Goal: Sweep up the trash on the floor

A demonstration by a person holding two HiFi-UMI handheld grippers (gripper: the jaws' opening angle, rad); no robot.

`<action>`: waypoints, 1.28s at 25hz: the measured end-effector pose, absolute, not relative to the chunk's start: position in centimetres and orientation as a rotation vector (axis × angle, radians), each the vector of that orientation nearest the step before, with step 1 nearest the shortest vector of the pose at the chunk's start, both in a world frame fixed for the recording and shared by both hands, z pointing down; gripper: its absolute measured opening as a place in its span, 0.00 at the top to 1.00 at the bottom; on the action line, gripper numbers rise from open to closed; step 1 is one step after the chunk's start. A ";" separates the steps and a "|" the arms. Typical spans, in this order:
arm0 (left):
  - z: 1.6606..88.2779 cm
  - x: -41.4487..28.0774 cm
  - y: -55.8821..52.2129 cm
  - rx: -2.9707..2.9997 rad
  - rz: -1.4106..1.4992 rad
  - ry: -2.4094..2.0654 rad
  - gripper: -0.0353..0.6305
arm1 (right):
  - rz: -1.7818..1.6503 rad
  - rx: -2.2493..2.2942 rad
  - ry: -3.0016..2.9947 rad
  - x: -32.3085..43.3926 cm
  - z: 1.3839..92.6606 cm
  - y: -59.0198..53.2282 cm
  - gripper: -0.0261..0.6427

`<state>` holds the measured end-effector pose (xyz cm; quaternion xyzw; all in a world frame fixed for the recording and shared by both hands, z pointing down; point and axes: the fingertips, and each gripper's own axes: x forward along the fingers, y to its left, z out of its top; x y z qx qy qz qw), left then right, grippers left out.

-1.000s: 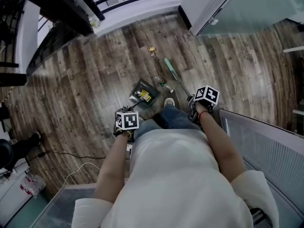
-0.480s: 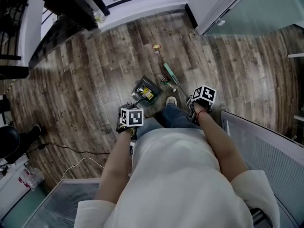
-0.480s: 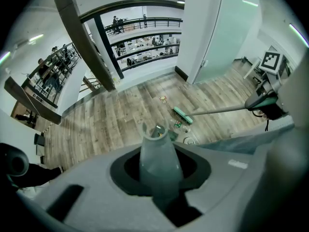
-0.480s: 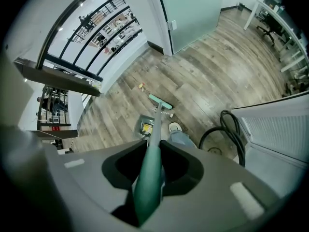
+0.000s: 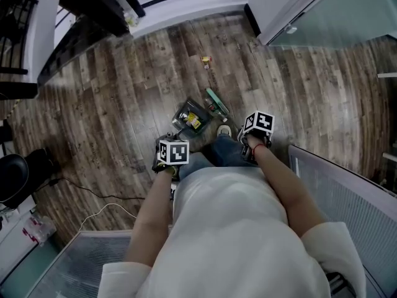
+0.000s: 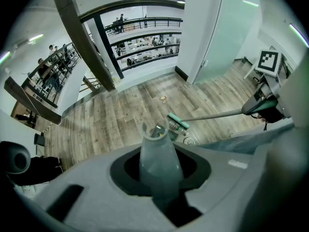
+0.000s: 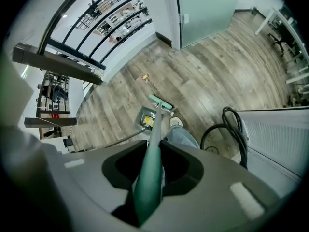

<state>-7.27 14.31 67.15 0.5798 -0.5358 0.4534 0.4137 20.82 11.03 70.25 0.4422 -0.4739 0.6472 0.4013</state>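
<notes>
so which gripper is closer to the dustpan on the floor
Left. The left gripper is shut on the dustpan handle, just behind the dustpan. The right gripper is across the person's leg, off to the pan's right, shut on the broom handle.

The broom head (image 5: 217, 100) is pulled in now. A second ago it was stretched out farther along the floor, with its far tip close to the little yellow scrap (image 5: 205, 59). Now it's tucked right beside the bottle (image 5: 214, 109), just off the dustpan (image 5: 189, 117), and the gap between head and scrap is clearly wider. The right claw (image 7: 151, 164), clamped on the broom handle (image 7: 155, 129), has come back in toward the person's leg (image 5: 226, 151) too.
</notes>
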 end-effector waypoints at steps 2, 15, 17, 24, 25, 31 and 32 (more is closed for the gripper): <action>67.0 -7.3 14.1 1.457 1.140 -1.346 0.81 | 1.632 1.087 -1.201 20.1 70.2 11.2 0.82; 67.1 -7.3 14.1 1.458 1.138 -1.343 0.81 | 1.558 0.977 -1.243 17.4 69.5 12.1 0.82; 67.1 -7.3 14.1 1.459 1.136 -1.343 0.81 | 1.539 0.960 -1.256 17.1 69.4 12.1 0.82; 67.0 -7.3 14.2 1.459 1.138 -1.345 0.81 | 1.558 0.902 -1.303 15.3 68.6 12.5 0.82; 67.0 -7.3 14.2 1.460 1.138 -1.345 0.81 | 1.568 0.891 -1.311 14.9 68.5 12.6 0.82; 67.0 -7.4 14.4 1.461 1.139 -1.343 0.81 | 1.561 0.833 -1.342 13.6 67.9 13.3 0.82; 67.1 -7.3 14.3 1.461 1.140 -1.343 0.81 | 1.559 0.826 -1.345 13.5 67.9 13.3 0.82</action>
